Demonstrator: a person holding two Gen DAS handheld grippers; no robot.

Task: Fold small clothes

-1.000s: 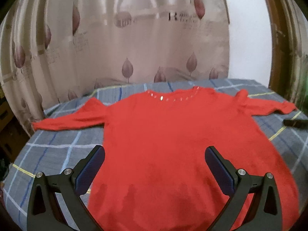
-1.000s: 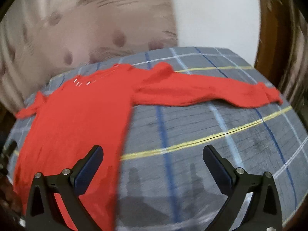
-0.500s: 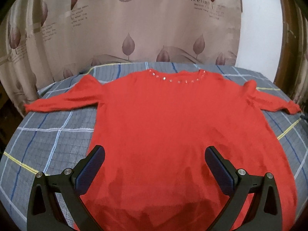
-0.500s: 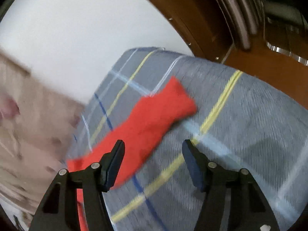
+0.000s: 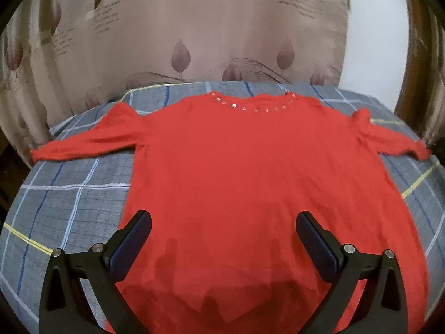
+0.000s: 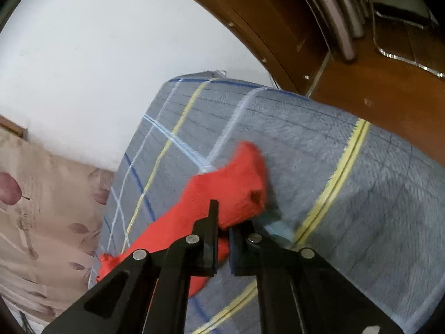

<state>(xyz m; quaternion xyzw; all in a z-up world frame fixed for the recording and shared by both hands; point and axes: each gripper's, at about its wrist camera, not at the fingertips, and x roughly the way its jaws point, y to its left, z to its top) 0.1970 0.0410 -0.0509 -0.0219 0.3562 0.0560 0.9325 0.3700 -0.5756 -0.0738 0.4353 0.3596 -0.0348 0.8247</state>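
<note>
A red long-sleeved sweater (image 5: 250, 172) with shiny studs at the neckline lies flat, front up, on a grey plaid blanket (image 5: 69, 203), both sleeves spread out sideways. My left gripper (image 5: 224, 233) is open and empty, hovering over the sweater's lower hem. In the right wrist view my right gripper (image 6: 222, 231) is shut on the cuff end of the sweater's right sleeve (image 6: 236, 186), which bunches up between the jaws just above the blanket (image 6: 347, 194).
A beige curtain (image 5: 194, 27) with leaf prints hangs behind the bed. A white wall (image 6: 97, 55) and brown wooden furniture (image 6: 375, 83) stand right of the blanket's edge, close to the gripped sleeve.
My right gripper has swung to the sleeve's end, closed from open, and taken hold of the cuff. My left gripper has stayed open and shifted slightly over the hem.
</note>
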